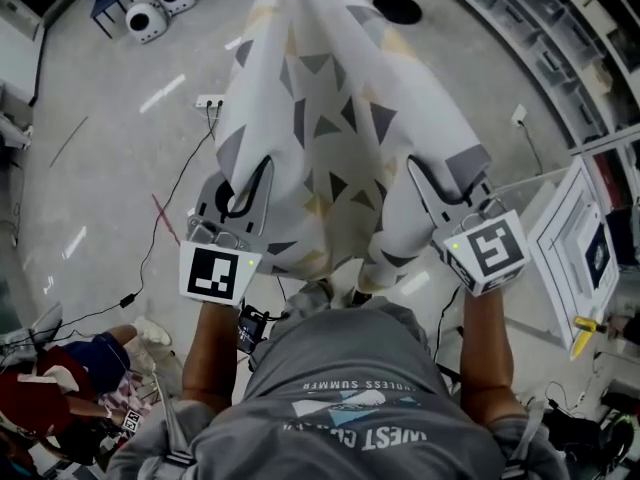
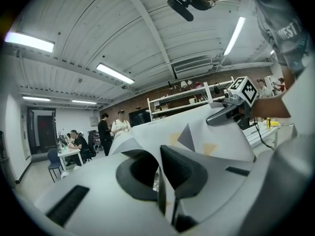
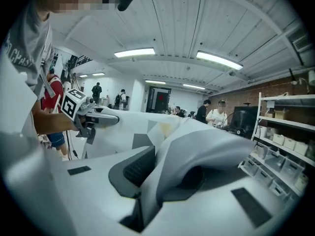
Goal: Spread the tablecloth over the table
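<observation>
The tablecloth (image 1: 330, 98), white with grey and yellow triangles, stretches away from me in long folds above the floor. My left gripper (image 1: 264, 166) is shut on its near left edge, and my right gripper (image 1: 414, 165) is shut on its near right edge. In the left gripper view the cloth (image 2: 206, 132) runs pinched between the closed jaws, with the right gripper (image 2: 216, 118) across from it. The right gripper view shows a thick fold of cloth (image 3: 206, 146) bunched in its jaws and the left gripper (image 3: 106, 118) beyond. No table shows under the cloth.
Cables and a power strip (image 1: 208, 101) lie on the grey floor at left. Two white round machines (image 1: 145, 20) stand at the far left. A white cabinet (image 1: 580, 258) is at right and shelving (image 1: 560, 28) at far right. A person (image 1: 60, 368) sits at lower left.
</observation>
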`<state>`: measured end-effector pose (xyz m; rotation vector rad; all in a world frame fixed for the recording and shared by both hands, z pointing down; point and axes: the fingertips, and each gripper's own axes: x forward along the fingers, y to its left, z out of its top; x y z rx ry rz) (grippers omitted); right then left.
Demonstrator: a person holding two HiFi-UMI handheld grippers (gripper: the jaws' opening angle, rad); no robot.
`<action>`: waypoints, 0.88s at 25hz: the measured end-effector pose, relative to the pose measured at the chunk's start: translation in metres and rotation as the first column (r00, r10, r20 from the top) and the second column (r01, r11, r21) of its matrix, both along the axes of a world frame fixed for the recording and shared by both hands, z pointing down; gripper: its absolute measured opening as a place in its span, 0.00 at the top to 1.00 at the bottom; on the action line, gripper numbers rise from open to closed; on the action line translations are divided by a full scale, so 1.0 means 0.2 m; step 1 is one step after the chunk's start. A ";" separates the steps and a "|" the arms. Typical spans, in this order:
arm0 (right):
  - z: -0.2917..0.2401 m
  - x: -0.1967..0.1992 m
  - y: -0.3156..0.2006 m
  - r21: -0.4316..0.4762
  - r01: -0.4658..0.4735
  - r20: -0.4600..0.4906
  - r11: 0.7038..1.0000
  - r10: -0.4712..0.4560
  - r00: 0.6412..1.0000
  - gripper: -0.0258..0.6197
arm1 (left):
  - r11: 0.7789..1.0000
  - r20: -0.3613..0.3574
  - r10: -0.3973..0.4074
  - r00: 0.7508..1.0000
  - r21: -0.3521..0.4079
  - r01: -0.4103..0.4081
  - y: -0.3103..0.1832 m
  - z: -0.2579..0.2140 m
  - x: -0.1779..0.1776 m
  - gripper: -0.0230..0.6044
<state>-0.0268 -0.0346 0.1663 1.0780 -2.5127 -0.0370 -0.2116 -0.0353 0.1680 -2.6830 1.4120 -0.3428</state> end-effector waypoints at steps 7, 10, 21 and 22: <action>0.13 0.04 -0.10 0.032 -0.045 -0.085 0.998 0.048 0.995 0.89 | 1.000 -0.016 0.010 1.000 0.011 -0.010 -0.09 0.13 -0.07 0.95; 0.18 0.10 -0.14 0.038 -0.061 -0.109 0.997 0.065 0.992 0.90 | 1.000 -0.015 0.005 1.000 0.004 -0.005 -0.11 0.19 -0.06 0.96; 0.34 0.26 -0.32 0.009 -0.104 -0.149 0.995 0.104 0.983 0.91 | 0.998 -0.039 -0.044 0.998 -0.051 0.042 -0.22 0.37 -0.20 0.95; 0.36 0.28 -0.34 0.006 -0.103 -0.149 0.995 0.103 0.984 0.91 | 0.997 -0.047 -0.050 0.998 -0.063 0.047 -0.23 0.39 -0.20 0.95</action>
